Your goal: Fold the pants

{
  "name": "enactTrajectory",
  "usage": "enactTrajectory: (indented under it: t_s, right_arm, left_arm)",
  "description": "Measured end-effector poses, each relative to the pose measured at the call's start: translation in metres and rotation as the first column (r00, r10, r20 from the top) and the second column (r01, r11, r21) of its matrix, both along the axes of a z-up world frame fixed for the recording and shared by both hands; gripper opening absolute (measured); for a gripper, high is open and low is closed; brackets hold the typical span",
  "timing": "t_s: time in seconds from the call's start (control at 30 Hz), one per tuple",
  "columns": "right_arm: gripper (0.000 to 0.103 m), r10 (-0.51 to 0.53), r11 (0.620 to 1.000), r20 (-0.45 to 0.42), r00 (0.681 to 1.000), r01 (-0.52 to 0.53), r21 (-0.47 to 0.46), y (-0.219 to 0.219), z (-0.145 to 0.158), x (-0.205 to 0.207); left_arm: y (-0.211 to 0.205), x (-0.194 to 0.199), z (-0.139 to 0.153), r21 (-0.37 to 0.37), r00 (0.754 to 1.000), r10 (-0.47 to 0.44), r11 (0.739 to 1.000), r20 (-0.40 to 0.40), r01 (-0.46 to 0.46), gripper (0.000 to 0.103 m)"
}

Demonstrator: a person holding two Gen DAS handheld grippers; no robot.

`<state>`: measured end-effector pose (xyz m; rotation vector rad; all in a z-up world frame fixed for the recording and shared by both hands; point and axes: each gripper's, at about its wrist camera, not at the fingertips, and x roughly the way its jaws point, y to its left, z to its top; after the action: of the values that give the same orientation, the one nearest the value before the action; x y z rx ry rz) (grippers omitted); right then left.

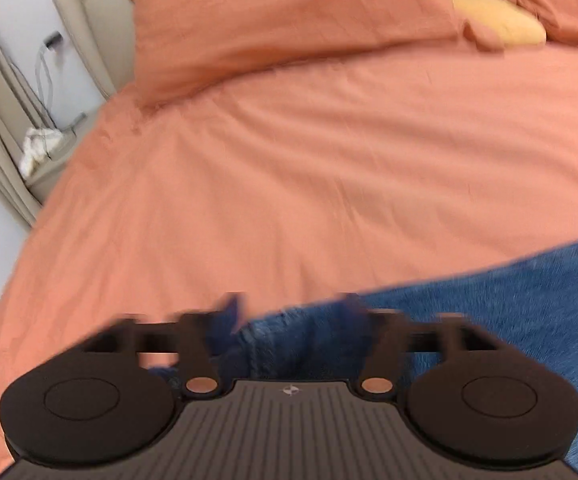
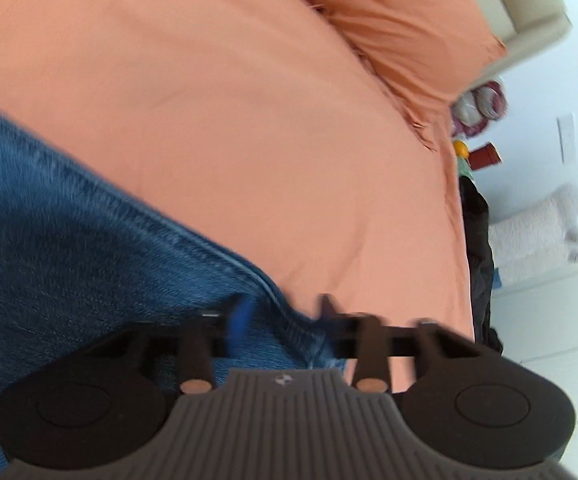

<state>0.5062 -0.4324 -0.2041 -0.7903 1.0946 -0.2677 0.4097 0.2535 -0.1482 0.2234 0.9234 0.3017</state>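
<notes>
Both grippers hovered low over blue jeans spread on the orange bedspread. Left gripper had its jaws wide apart above the denim's edge; right gripper stood partly parted, straddling a seam, gripping nothing. Orange pillows lay beyond.

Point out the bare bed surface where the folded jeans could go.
Free: the wide orange bedspread between the jeans and the pillows. Crowded: the near edge, where the denim lies, and the head end with the pillows and a yellow cushion.
</notes>
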Motion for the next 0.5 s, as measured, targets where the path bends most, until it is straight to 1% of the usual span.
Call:
enactTrajectory:
  t_s: [0.03,0.1,0.17,0.23,0.27,0.37,0.43,0.47,0.5]
  right_arm:
    - [0.050,-0.014,1.000,0.013,1.000,0.013,0.022,-0.001,0.008,-0.003]
    - [0.050,-0.052,0.996,0.035,0.998,0.050,0.074,-0.003,0.024,-0.010]
    - [0.050,-0.099,0.985,0.052,0.994,0.091,0.146,-0.006,0.040,-0.022]
    - [0.050,-0.148,0.961,0.061,0.987,0.129,0.244,-0.011,0.055,-0.039]
    - [0.050,-0.177,0.943,0.070,0.982,0.149,0.298,-0.016,0.063,-0.049]
    - [0.050,-0.287,0.861,0.075,0.955,0.223,0.458,-0.038,0.082,-0.081]
    - [0.050,-0.368,0.787,0.082,0.926,0.263,0.558,-0.057,0.093,-0.105]
    - [0.050,-0.410,0.746,0.085,0.908,0.280,0.604,-0.067,0.098,-0.117]
    - [0.049,-0.451,0.705,0.086,0.889,0.295,0.645,-0.078,0.103,-0.128]
  left_arm:
    - [0.001,-0.005,0.010,-0.004,1.000,-0.008,1.000,0.018,0.008,0.079]
    - [0.006,-0.015,0.026,-0.024,1.000,0.009,1.000,0.025,-0.008,0.078]
    - [0.014,-0.031,0.039,-0.073,0.999,0.029,0.997,0.035,-0.027,0.078]
    - [0.021,-0.050,0.047,-0.099,0.998,0.054,0.994,0.037,-0.050,0.073]
    - [0.023,-0.059,0.049,-0.109,0.998,0.060,0.992,0.033,-0.056,0.069]
    - [0.026,-0.082,0.047,-0.137,0.997,0.073,0.988,0.004,-0.072,0.062]
    - [0.026,-0.096,0.042,-0.150,0.997,0.079,0.985,-0.013,-0.080,0.061]
    - [0.026,-0.102,0.039,-0.156,0.996,0.084,0.984,-0.021,-0.086,0.058]
    - [0.025,-0.107,0.034,-0.160,0.995,0.089,0.983,-0.032,-0.093,0.053]
